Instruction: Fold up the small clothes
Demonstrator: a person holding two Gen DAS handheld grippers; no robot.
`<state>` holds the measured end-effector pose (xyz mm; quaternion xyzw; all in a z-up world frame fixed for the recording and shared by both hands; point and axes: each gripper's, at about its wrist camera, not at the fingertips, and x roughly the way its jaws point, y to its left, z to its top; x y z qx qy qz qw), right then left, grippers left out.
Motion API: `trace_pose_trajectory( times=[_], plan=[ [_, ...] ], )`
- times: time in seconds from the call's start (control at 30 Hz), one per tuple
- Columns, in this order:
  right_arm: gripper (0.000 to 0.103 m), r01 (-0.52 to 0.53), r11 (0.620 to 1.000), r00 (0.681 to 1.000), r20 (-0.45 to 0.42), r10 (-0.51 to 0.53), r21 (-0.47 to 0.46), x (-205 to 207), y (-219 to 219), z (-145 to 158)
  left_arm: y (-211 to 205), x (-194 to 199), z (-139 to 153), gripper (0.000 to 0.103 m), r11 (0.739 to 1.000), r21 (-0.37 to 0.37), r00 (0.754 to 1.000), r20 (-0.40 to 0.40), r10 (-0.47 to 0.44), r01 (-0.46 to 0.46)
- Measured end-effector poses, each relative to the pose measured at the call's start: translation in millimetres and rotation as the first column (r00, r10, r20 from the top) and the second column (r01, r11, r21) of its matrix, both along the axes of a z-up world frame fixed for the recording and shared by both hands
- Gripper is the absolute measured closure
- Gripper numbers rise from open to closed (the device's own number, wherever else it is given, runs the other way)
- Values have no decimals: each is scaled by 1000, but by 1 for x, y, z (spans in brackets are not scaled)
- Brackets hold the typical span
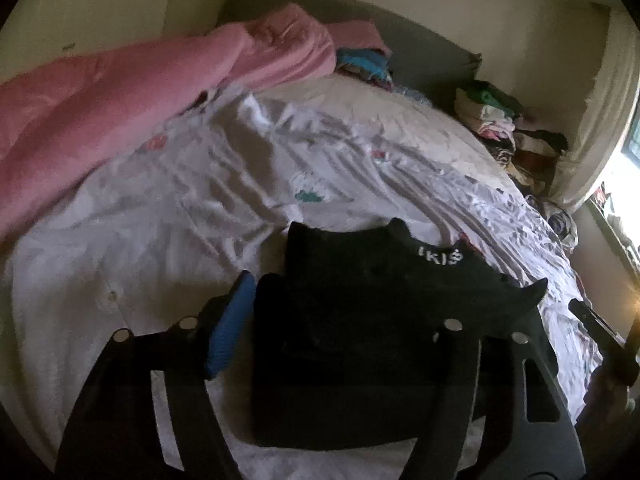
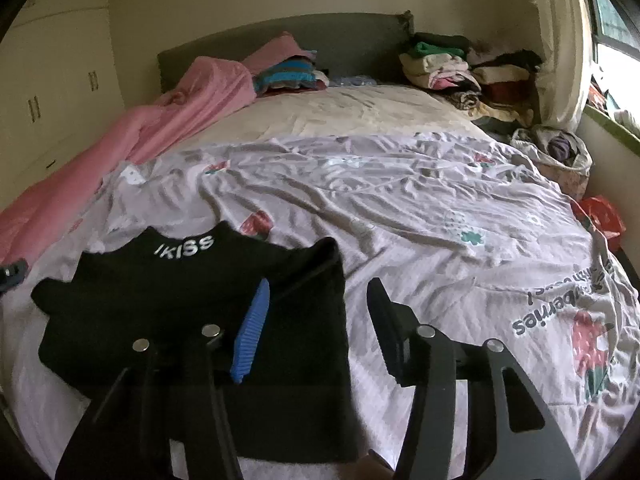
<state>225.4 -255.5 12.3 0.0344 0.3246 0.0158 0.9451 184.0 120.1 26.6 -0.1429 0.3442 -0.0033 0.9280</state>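
Observation:
A small black top (image 1: pixel 360 320) with "IKISS" in white on its collar (image 2: pixel 185 245) lies flat on the strawberry-print sheet (image 2: pixel 420 208), sleeves tucked in. My left gripper (image 1: pixel 380 320) is open over it. Its blue left pad (image 1: pixel 230 328) stands just off the top's left edge, and the right finger is hard to tell from the dark cloth. My right gripper (image 2: pixel 318 324) is open too. Its blue pad (image 2: pixel 252 332) hangs over the top (image 2: pixel 160 304) and the other finger over bare sheet, with the top's right edge between them. Neither gripper holds anything.
A pink duvet (image 2: pixel 132 140) runs along the bed's left side. Piles of folded clothes (image 2: pixel 452 64) sit by the grey headboard (image 2: pixel 280 36). A bag of laundry (image 2: pixel 560 152) and a red bag (image 2: pixel 604 216) lie at the right edge under the window.

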Motion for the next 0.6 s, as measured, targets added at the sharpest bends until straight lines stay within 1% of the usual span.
trace_pose_trajectory(
  times=[0.03,0.1,0.2,0.27,0.4,0.47,0.5,0.53,0.57,0.6],
  plan=[
    [53,-7,1000,1000,3,7,-9,-4,2,0,-4,-4,2,37,1000,18,1000,17,-13,13],
    [52,-30,999,1000,6,30,-27,-10,7,0,-10,-10,5,36,999,44,999,28,-22,21],
    [52,-60,997,998,7,60,-49,-19,15,-1,-20,-18,2,36,997,60,999,23,-47,46],
    [52,-73,996,997,8,74,-53,-25,20,-1,-27,-23,-3,36,994,82,998,9,-66,65],
    [52,-109,993,994,4,109,-47,-33,30,-3,-40,-26,-17,36,985,143,995,-48,-87,93],
    [54,-128,991,992,-3,128,-46,-36,35,-5,-42,-25,-27,36,983,149,992,-85,-98,110],
    [58,-132,990,991,-7,132,-48,-37,38,-7,-42,-25,-30,42,982,150,990,-98,-97,111],
    [61,-139,989,990,-12,139,-48,-38,41,-8,-42,-25,-34,53,982,152,990,-107,-96,112],
    [64,-151,987,988,-22,150,-47,-39,43,-11,-43,-25,-39,58,980,158,987,-124,-102,121],
    [70,-157,986,987,-26,156,-48,-40,45,-13,-44,-24,-43,66,978,161,985,-137,-107,129]
  ],
)
